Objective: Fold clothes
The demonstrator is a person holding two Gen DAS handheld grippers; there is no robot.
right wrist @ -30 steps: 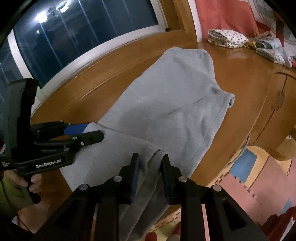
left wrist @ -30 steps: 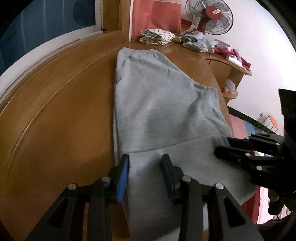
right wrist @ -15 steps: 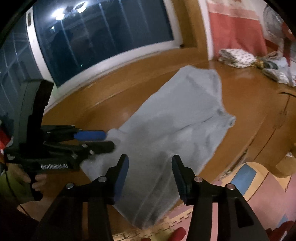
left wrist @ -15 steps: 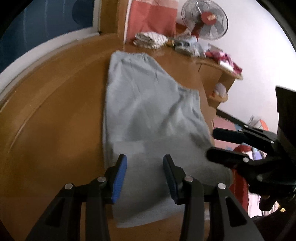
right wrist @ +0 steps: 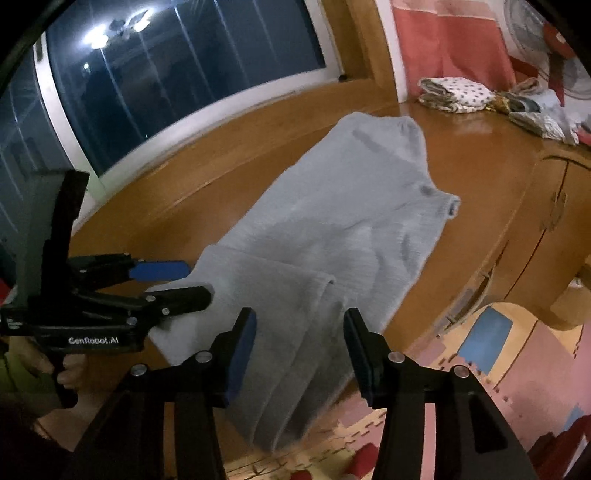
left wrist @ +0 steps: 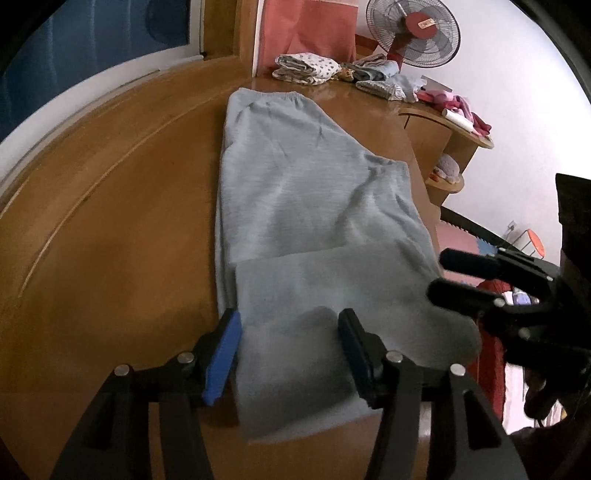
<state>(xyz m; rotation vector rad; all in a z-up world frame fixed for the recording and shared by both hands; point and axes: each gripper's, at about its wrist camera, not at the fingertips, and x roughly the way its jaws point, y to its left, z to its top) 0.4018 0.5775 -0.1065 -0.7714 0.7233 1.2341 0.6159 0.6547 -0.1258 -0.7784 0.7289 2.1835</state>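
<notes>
- One wooden surface carries the grey garment; its long axis runs straight away from both tools, near end folded over.
- Left tool is opening, right tool too; cloth lies under each, ungripped.

Each gripper is black plastic with blue pads, silver screws, and white "GenRobot.AI" lettering on its body.

Open counter to your left, clutter at the far end

Left of the grey garment the counter lies bare up to the window frame; folded clothes and a fan block the far corner.
</notes>
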